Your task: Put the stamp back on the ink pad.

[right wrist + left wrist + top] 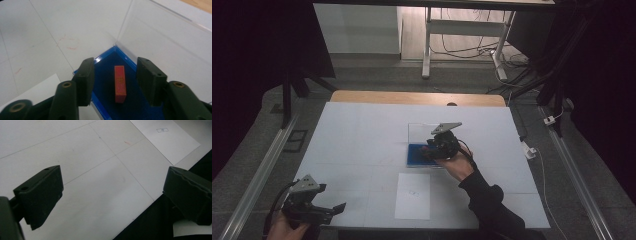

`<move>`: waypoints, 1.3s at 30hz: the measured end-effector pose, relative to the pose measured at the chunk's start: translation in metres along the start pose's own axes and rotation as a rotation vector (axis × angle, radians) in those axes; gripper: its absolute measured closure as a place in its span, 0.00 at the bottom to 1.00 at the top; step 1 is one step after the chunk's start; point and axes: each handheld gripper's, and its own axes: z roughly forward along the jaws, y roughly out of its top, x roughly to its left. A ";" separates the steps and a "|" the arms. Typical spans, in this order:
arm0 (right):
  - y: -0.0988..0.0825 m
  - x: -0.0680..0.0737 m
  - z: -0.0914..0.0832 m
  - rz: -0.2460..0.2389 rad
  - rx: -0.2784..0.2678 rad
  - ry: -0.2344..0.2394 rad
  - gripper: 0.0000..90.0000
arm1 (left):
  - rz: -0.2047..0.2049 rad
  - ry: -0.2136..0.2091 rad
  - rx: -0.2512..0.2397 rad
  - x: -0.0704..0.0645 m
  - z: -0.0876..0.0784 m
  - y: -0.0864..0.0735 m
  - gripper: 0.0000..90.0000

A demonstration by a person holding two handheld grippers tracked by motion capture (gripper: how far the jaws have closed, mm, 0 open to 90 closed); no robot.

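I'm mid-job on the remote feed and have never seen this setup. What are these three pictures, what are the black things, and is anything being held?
There is no robot arm here: a person holds a handheld two-jaw gripper in each hand at a white-covered table. The high view looks down from above the person's side. There, the left gripper sits near the table's near left corner, and the right gripper reaches over a clear box with a blue floor. A white paper sheet lies nearer the person.

The other two pictures come from cameras riding on the grippers, looking along their black jaws. The left gripper stands wide open over bare table, holding nothing. The right gripper hovers over the box; a red block lies on the blue floor between its jaws, which stand apart from it. So nothing is gripped.
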 end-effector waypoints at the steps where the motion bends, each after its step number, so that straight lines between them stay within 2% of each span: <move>1: 0.000 0.000 -0.002 -0.003 -0.004 -0.003 0.51 | 0.000 0.000 0.000 0.000 0.000 0.000 0.03; 9: -0.001 0.004 -0.010 0.011 -0.011 -0.005 0.30 | -0.001 0.000 -0.001 0.000 0.000 0.000 0.03; 14: -0.003 0.007 -0.015 0.020 -0.024 0.005 0.22 | -0.003 -0.001 -0.003 0.000 0.000 0.000 0.03; 16: -0.004 0.009 -0.017 0.043 -0.033 0.006 0.15 | -0.003 -0.001 -0.003 0.000 0.000 0.000 0.03; 23: -0.009 0.014 -0.026 0.068 -0.025 0.019 0.11 | -0.004 -0.003 -0.003 0.001 0.000 0.000 0.03; 29: -0.013 0.022 -0.032 0.048 -0.010 0.016 0.05 | -0.005 -0.004 -0.004 0.001 -0.001 0.000 0.03; 39: -0.022 0.029 -0.044 0.054 0.005 0.029 0.01 | -0.008 -0.006 -0.007 0.001 0.000 0.000 0.03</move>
